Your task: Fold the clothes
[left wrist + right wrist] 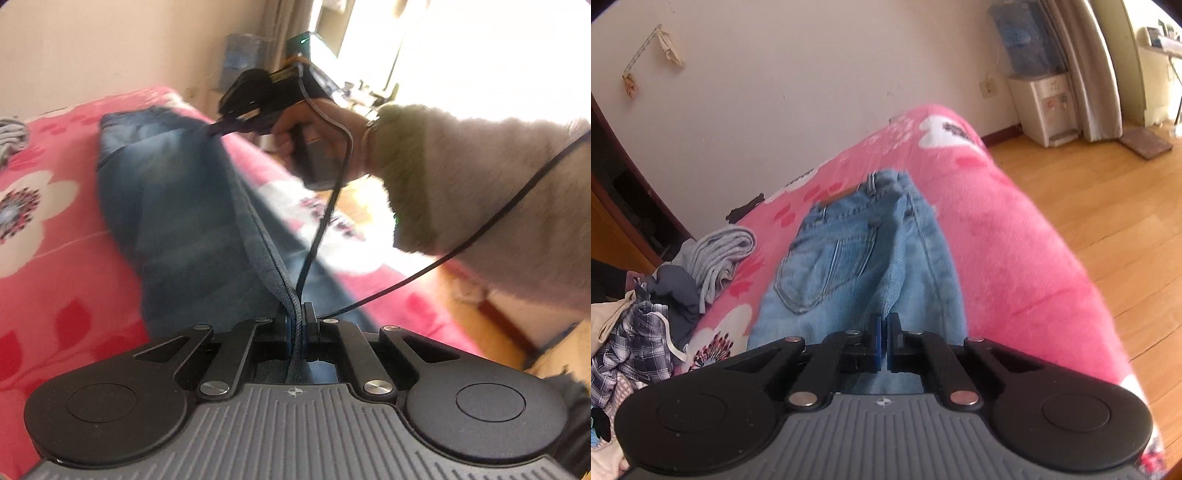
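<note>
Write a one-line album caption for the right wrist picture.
Right gripper pinching faded blue denim jeans over a pink floral blanket.

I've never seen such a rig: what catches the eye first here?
A pair of blue denim jeans stretched across a bright pink flowered blanket, its edge pinched by both black two-finger grippers, left and right. Left of the jeans lies a heap of unfolded clothes; a white water dispenser stands by the far wall.
</note>
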Motion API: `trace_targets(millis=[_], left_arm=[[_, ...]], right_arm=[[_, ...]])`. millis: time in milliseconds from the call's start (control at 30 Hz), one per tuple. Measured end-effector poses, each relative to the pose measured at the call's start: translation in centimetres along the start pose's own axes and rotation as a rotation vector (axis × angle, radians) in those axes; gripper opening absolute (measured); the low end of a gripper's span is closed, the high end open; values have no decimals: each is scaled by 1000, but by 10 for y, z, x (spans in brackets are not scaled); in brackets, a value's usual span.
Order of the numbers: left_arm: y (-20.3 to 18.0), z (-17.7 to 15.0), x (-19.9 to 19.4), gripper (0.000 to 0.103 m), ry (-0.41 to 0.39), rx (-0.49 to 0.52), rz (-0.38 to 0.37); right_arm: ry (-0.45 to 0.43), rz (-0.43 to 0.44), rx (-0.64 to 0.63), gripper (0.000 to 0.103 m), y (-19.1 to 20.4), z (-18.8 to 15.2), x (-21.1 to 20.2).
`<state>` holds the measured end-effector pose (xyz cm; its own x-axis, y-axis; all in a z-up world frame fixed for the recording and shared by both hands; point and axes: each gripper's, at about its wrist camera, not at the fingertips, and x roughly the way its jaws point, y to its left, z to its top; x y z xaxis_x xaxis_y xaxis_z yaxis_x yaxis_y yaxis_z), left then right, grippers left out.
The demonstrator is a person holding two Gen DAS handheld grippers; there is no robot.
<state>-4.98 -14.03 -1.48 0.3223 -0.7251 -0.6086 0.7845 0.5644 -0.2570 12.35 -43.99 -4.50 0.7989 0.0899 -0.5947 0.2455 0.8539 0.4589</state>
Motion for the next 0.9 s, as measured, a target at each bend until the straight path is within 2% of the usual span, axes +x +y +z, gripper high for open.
trace_targets(millis=[233, 467, 767, 800, 900], left_arm=[[-14, 6, 22, 3, 29, 16, -41], [-11, 3, 35, 3, 74, 11, -43], [-4, 0, 45, 5, 138, -16, -47], [-4, -1, 46, 8, 147, -23, -50], [-6, -4, 44, 36, 168, -34, -57]], right_arm=[[8, -60, -1, 2, -16, 9, -4], [33, -109, 34, 2, -37, -3, 11], [100, -182, -83, 3, -27, -13, 36], [105, -190, -100, 4, -25, -13, 37], [115, -209, -150, 6, -21, -12, 39]])
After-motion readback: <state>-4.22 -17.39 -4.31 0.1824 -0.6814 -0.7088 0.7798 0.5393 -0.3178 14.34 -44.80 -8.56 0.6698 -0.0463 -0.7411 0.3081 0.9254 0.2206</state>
